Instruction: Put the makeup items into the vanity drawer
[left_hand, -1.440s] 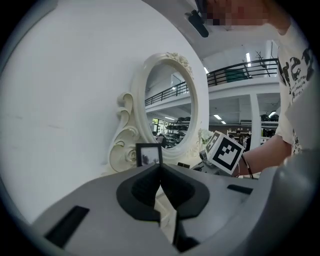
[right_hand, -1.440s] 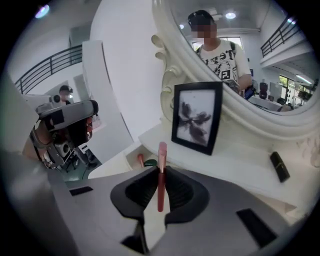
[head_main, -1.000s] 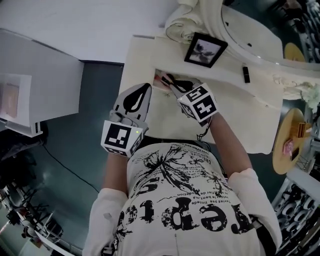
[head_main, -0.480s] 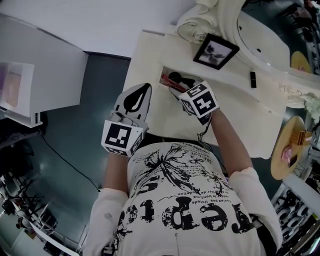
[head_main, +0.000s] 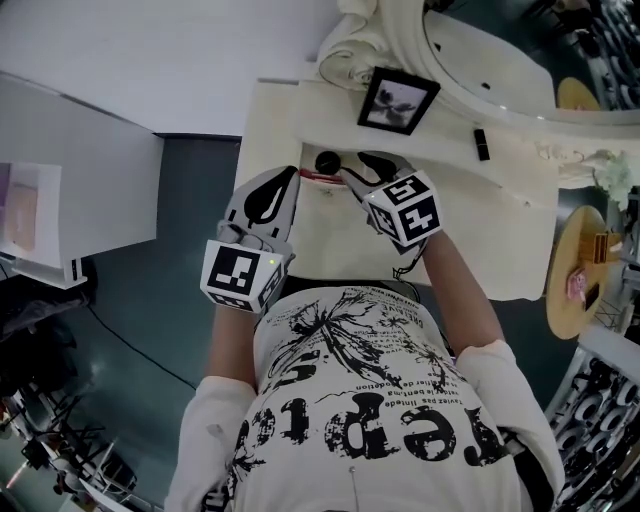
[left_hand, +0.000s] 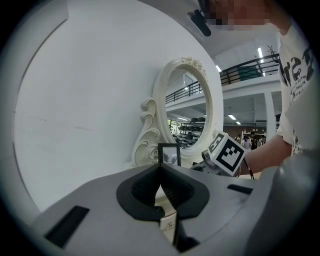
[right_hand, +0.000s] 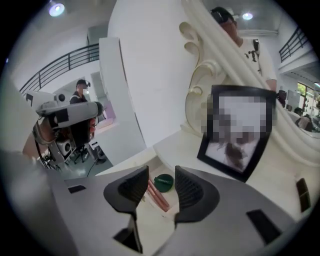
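Closing jaws of right gripper (right_hand: 161, 171) on nothing over drawer (head_main: 330, 230); left gripper (left_hand: 160, 166) clenched, empty. Could knock picture frame (head_main: 398, 100), upper centre, reaching for black tube (head_main: 481, 143).

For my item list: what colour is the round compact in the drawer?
Dark green; the round compact shows best in the right gripper view.

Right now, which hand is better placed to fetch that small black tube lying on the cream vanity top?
Probably right. The right gripper is nearer the small black tube, which lies to that side; its fingers are closing, with nothing between them. The left gripper is shut and farther off.
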